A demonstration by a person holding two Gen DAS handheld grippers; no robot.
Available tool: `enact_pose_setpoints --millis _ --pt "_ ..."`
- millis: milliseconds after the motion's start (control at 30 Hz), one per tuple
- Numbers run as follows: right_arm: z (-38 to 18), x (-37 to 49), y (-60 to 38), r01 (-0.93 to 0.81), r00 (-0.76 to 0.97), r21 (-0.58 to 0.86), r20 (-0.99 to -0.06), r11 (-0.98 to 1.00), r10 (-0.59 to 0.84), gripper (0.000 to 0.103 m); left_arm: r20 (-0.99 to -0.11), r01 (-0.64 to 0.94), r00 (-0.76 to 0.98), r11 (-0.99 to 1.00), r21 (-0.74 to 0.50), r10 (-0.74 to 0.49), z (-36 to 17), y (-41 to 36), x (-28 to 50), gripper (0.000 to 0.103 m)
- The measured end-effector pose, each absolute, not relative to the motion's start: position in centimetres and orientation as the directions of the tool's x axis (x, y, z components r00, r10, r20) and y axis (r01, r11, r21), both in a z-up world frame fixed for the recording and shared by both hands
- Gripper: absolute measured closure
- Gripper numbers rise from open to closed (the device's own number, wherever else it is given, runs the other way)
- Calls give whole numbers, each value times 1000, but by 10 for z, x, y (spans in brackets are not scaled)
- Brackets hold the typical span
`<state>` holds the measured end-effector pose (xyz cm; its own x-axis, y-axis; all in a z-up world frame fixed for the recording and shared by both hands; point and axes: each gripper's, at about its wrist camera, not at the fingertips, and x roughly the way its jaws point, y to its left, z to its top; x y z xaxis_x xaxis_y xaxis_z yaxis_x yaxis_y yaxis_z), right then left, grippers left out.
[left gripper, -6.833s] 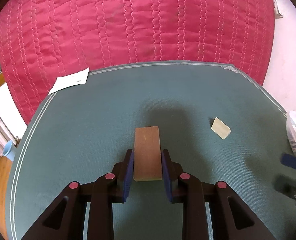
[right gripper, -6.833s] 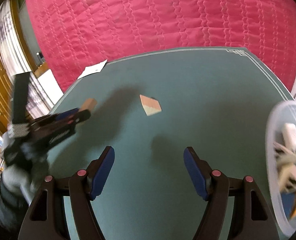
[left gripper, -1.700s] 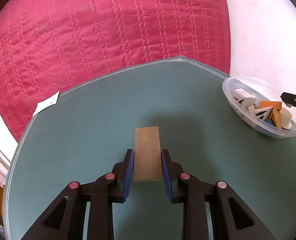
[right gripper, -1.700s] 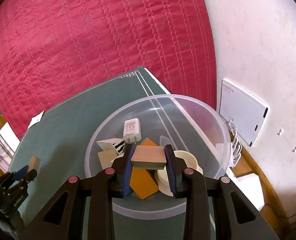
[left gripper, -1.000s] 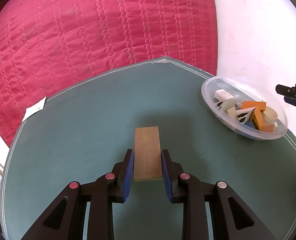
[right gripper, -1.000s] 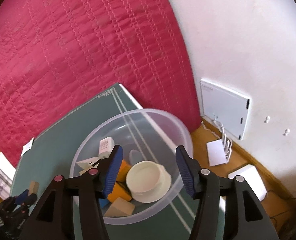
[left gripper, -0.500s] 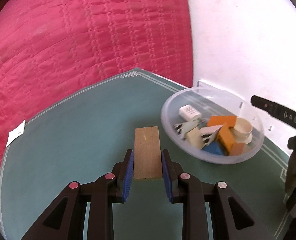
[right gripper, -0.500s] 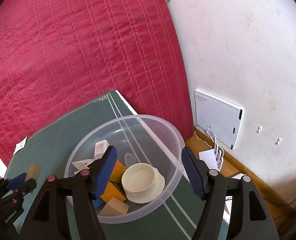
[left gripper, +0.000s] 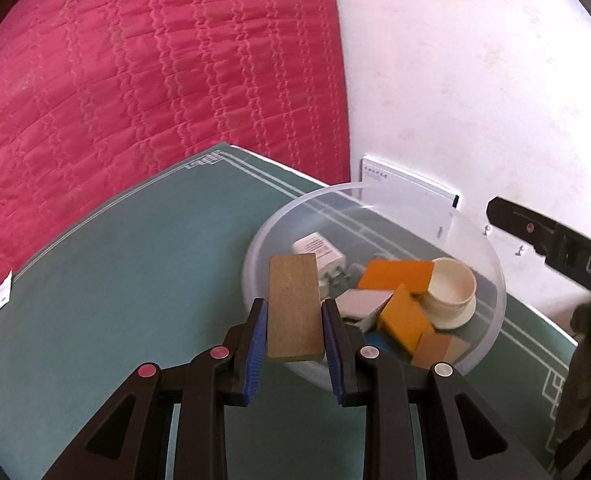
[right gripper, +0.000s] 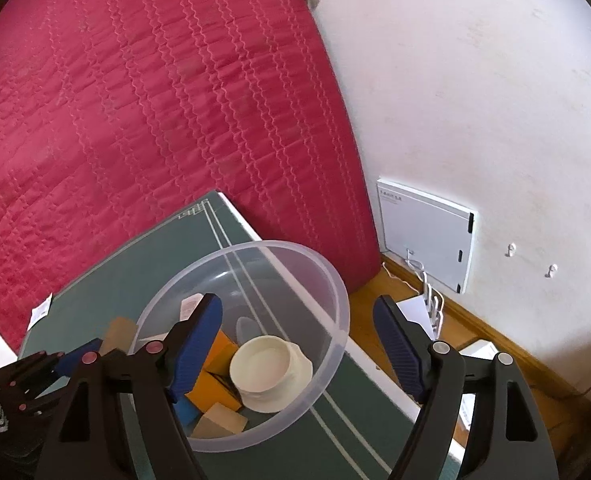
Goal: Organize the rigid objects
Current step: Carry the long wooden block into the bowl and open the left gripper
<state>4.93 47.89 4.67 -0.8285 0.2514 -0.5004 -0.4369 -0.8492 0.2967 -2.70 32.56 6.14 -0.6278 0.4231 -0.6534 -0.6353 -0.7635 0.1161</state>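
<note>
**Flat wooden block carried to the edge of the clear plastic bowl; the other gripper stands empty above it.**

Left wrist view: the left gripper (left gripper: 294, 334) is clamped on the flat rectangular brown wooden block (left gripper: 294, 306), its blue pads pressing both long edges so the block projects forward, level, over the near rim of the round clear plastic bowl (left gripper: 491, 258). Judged: held this way to drop clear of the rim. The bowl sits on the green felt table (left gripper: 135, 280) and holds an orange block (left gripper: 399, 276), a white charger plug (left gripper: 319, 250) and a cream cup (left gripper: 451, 290).

Right wrist view: the right gripper (right gripper: 299, 340) is spread wide and grasps nothing, poised above the bowl, presumably leaving room for the left.
</note>
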Motion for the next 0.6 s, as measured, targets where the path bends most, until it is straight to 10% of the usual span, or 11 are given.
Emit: enact_pose_setpoints --millis 600 --pt "43 46 477 -433 -823 290 -514 -853 242 24 -657 -659 -618 -740 134 432 48 357 -34 74"
